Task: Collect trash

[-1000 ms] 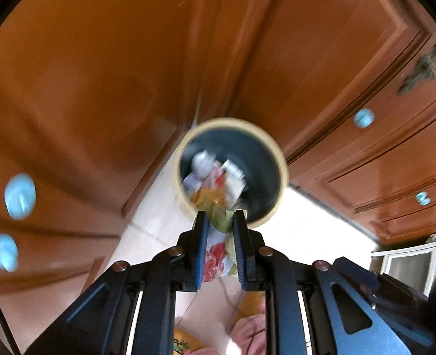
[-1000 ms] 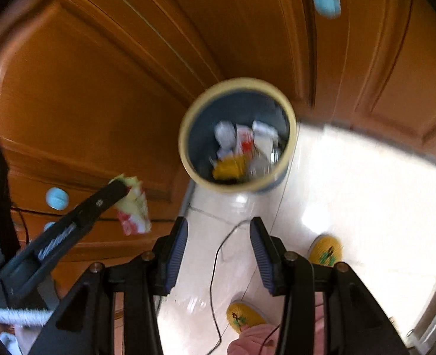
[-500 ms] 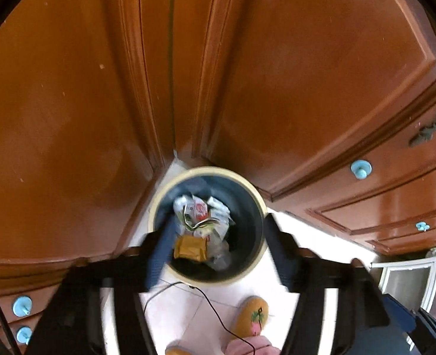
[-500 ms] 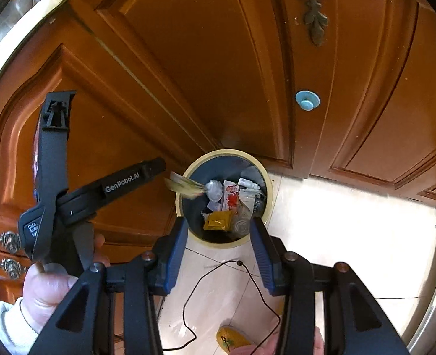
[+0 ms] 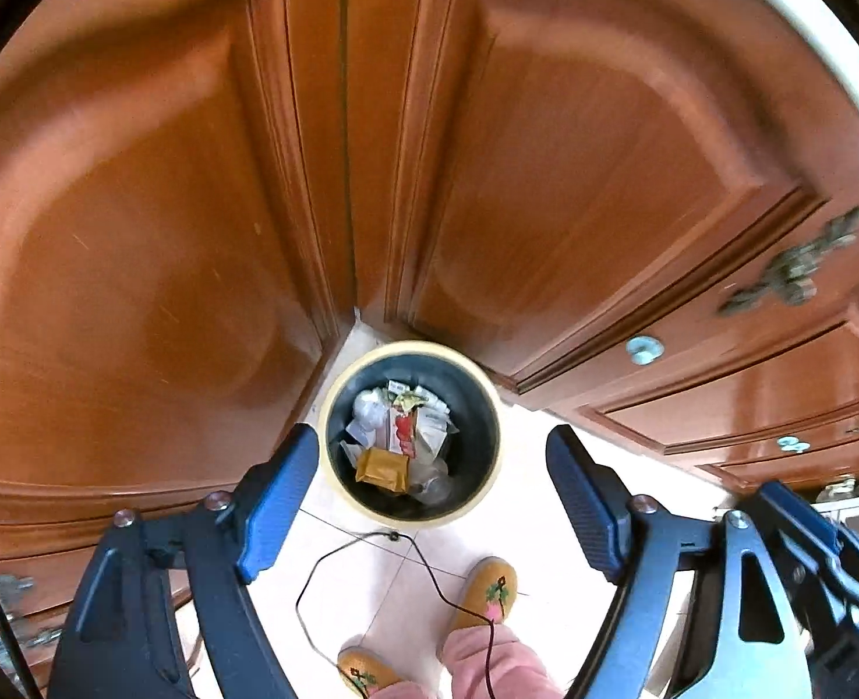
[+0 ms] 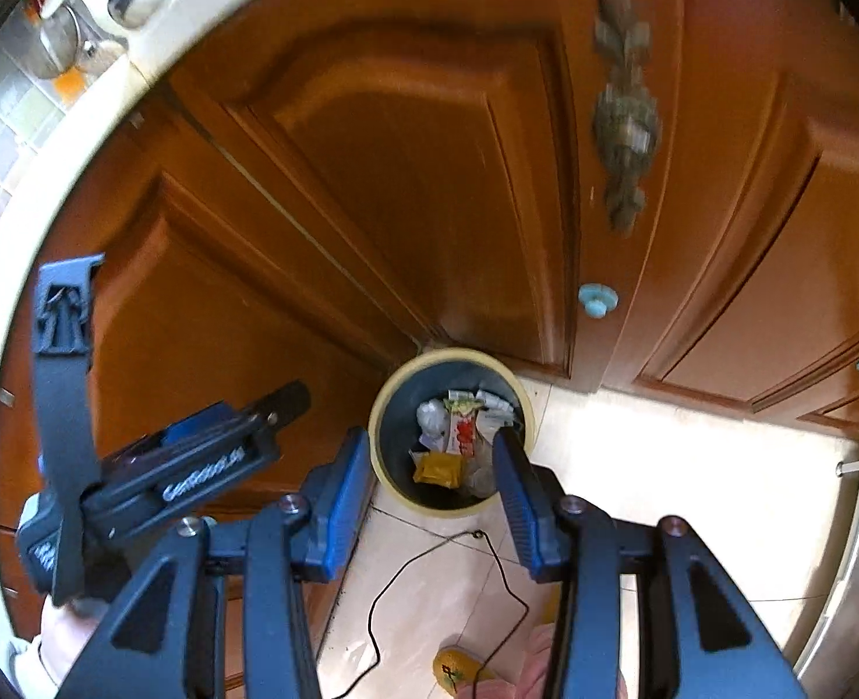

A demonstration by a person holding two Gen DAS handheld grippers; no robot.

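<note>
Left wrist view: the left gripper [image 5: 432, 489] has just been opening and now gapes wide with nothing between its pads. Straight below sits the trash bin [image 5: 336, 466], wrappers [image 5: 403, 437] inside. The right gripper [image 6: 429, 486], half open and empty, hangs equally far above it.

Glossy wooden cabinet doors [image 5: 155, 268], shiny floor tiles [image 6: 650, 466], crinkled wrappers [image 5: 400, 437] in a bin [image 5: 481, 408].

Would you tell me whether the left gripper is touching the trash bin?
Apart: the left wrist view shows the left gripper open and empty, well above the trash bin on the floor.
</note>
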